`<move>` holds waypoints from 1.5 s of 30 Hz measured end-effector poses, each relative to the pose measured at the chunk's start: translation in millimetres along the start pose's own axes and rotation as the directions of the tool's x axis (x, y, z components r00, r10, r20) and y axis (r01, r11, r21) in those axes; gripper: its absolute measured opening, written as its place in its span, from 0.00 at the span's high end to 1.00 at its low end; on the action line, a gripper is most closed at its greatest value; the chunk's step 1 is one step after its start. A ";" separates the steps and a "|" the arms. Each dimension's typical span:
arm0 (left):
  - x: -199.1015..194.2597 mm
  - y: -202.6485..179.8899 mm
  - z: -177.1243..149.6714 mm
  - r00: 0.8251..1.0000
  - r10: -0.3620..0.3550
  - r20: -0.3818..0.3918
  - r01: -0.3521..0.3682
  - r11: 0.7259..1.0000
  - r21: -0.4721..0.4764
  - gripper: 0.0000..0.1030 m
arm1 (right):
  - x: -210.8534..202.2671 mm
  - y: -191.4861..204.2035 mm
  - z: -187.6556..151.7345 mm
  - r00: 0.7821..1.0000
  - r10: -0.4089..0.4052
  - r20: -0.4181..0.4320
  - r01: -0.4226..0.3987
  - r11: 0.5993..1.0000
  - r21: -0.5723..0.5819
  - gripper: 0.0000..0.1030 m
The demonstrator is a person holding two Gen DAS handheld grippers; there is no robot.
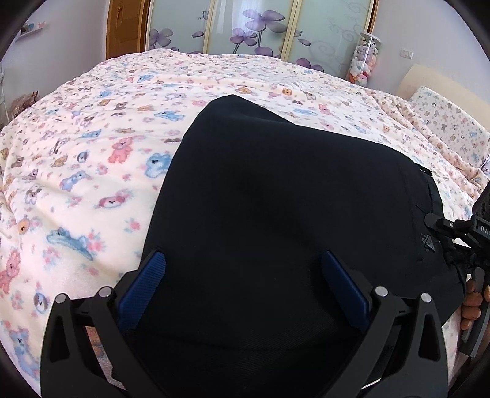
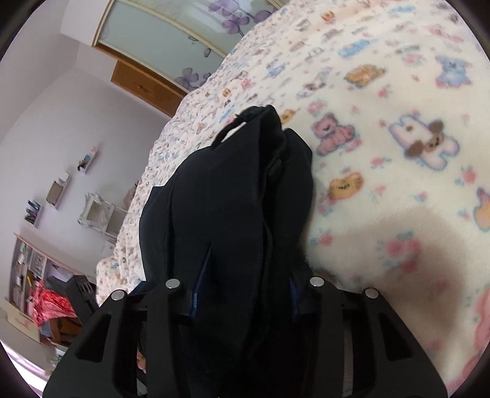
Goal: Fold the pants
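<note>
The only readable lettering is "DAS", white on a black part of the right gripper [image 1: 477,242] at the right edge of the left wrist view, where the frame cuts it off. A small pale triangular emblem sits on the black pants [image 1: 275,199] near it, too small to read.

A bed covered by a cream blanket [image 1: 122,128] printed with pastel bears and puppies fills the room's middle. Behind it stand frosted sliding wardrobe doors [image 1: 251,27] with purple flowers, beside a wooden door [image 1: 127,27]. Pale lilac walls [image 2: 55,128] carry small shelves [image 2: 58,189]. A clear tube of plush toys [image 1: 363,61] stands near a matching pillow [image 1: 450,125]. Soft daylight lights the room
</note>
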State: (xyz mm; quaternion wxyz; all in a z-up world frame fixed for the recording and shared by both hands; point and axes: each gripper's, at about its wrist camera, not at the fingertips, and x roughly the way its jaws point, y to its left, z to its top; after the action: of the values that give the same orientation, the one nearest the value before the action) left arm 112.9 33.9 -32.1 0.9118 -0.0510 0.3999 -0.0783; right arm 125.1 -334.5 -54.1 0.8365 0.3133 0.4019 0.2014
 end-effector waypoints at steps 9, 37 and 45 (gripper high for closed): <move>-4.5 13.0 3.1 0.999 -0.037 0.017 0.038 0.997 -0.070 0.02 | -14.2 61.4 -5.7 0.994 0.020 0.110 0.011 0.962 -0.273 0.70; 52.1 112.8 66.9 0.831 -0.511 -0.220 0.436 0.844 -0.313 0.02 | -4.1 59.2 -9.3 0.993 -0.083 0.081 0.104 0.948 -0.300 0.70; 58.6 88.0 68.2 0.786 -0.579 -0.218 0.499 0.802 -0.329 0.03 | -4.1 55.0 -8.6 0.994 -0.083 0.077 0.102 0.955 -0.279 0.70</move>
State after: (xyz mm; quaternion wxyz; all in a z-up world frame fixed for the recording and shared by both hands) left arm 211.3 111.6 -42.0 0.7624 -0.2670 0.5117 -0.2927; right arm 111.1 -294.1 -18.2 0.8937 0.1780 0.3561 0.2071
